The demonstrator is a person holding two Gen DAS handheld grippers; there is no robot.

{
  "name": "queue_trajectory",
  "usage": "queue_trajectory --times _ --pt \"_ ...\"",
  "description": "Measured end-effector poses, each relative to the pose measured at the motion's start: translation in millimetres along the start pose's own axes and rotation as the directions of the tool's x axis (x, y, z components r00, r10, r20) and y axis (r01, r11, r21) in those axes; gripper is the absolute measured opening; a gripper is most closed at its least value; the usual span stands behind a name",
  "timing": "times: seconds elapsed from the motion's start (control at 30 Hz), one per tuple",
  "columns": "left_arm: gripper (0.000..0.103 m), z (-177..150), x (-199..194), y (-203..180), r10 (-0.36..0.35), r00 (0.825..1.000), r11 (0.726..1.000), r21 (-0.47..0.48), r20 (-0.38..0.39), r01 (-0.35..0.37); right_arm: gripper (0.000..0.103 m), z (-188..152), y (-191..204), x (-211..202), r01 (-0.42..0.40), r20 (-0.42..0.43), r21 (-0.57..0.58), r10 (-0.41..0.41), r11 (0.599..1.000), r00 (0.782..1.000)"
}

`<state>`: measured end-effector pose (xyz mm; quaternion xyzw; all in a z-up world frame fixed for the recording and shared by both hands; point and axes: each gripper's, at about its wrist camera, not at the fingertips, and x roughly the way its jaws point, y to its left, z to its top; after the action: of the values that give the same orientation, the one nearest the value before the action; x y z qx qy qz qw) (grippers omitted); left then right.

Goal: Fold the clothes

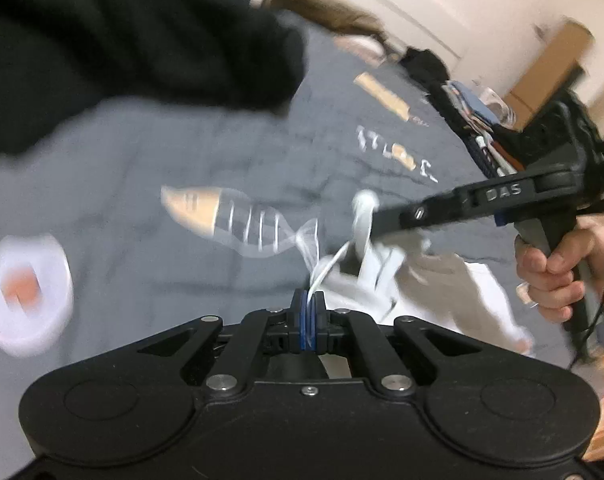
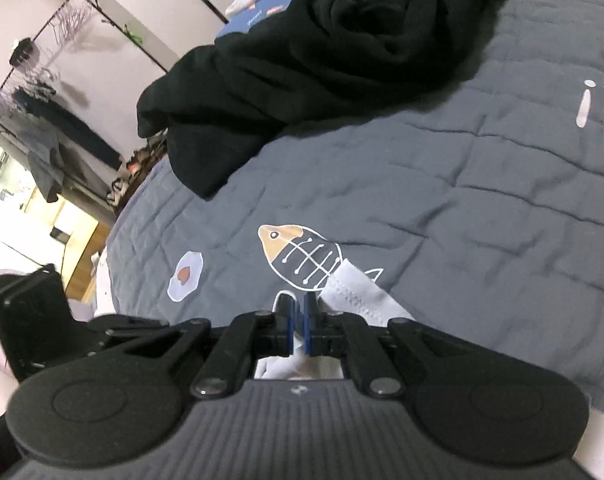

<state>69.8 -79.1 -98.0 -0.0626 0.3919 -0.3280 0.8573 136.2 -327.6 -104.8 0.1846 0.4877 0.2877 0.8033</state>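
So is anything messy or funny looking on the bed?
Yes. The black clothes lie in a crumpled heap at the far side of the grey quilt, not folded. The white garment is bunched up, pinched by both grippers.

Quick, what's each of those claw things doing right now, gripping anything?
Left gripper: shut on an edge of the white garment.
Right gripper: shut on the same white garment.

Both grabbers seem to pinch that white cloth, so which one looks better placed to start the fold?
Probably the left gripper: its pads are shut tight on the white garment's edge. The right gripper shows a gap between its pads.
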Motion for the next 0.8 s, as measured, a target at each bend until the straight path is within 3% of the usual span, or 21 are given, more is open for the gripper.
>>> queue_trajectory --times 0.07,0.13,0.27,0.47,0.53,0.57,0.6,0.67,0.77,0.8 --pt "0.002 4.4 -6.3 -16.2 0.01 0.998 0.993 0.12 0.06 -0.017 0.004 -2.5 -1.1 -3.6 -0.013 0.02 0.016 0.013 1.0 1.0" --pt "0.003 8.0 -8.6 -25.3 -0.021 0.995 0.984 0.18 0.101 0.002 0.004 -3.1 -0.6 -7.9 -0.006 0.026 0.009 0.006 1.0 1.0" --pt "0.003 14.1 6.0 -44.0 -0.024 0.996 0.955 0.297 0.081 -0.001 0.004 -3.9 1.4 -13.6 0.009 0.026 -0.009 -0.009 1.0 1.0" --pt "0.003 12.3 41.7 -49.7 -0.031 1.0 0.952 0.304 0.004 0.029 0.004 -9.6 -1.9 -15.5 0.022 0.043 0.003 -0.022 1.0 0.999" --pt "0.011 12.9 46.2 -49.4 -0.024 1.0 0.953 0.303 -0.002 0.023 0.004 -10.9 -3.8 -15.5 0.015 0.044 0.002 -0.015 1.0 0.999" --pt "0.021 13.4 47.3 -48.8 -0.009 1.0 0.954 0.299 -0.001 0.009 0.004 -11.6 -4.6 -15.6 0.011 0.045 0.0 -0.011 1.0 0.999" --pt "0.025 13.9 47.8 -47.8 -0.002 1.0 0.953 0.301 0.002 0.001 0.004 -12.2 -5.4 -15.6 0.007 0.045 -0.002 -0.007 1.0 0.999" --pt "0.024 14.4 47.0 -46.5 -0.021 1.0 0.949 0.315 0.004 0.019 0.004 -11.7 -6.7 -17.8 0.003 0.05 -0.003 -0.003 1.0 0.999" --pt "0.005 14.9 45.0 -45.4 -0.06 0.998 0.942 0.332 0.003 0.055 0.004 -10.4 -8.5 -21.6 -0.002 0.06 -0.003 0.002 1.0 0.998" --pt "0.004 16.0 43.8 -44.6 -0.07 0.998 0.941 0.332 0.002 0.066 0.004 -9.9 -9.1 -22.9 -0.004 0.063 -0.003 0.004 1.0 0.998"
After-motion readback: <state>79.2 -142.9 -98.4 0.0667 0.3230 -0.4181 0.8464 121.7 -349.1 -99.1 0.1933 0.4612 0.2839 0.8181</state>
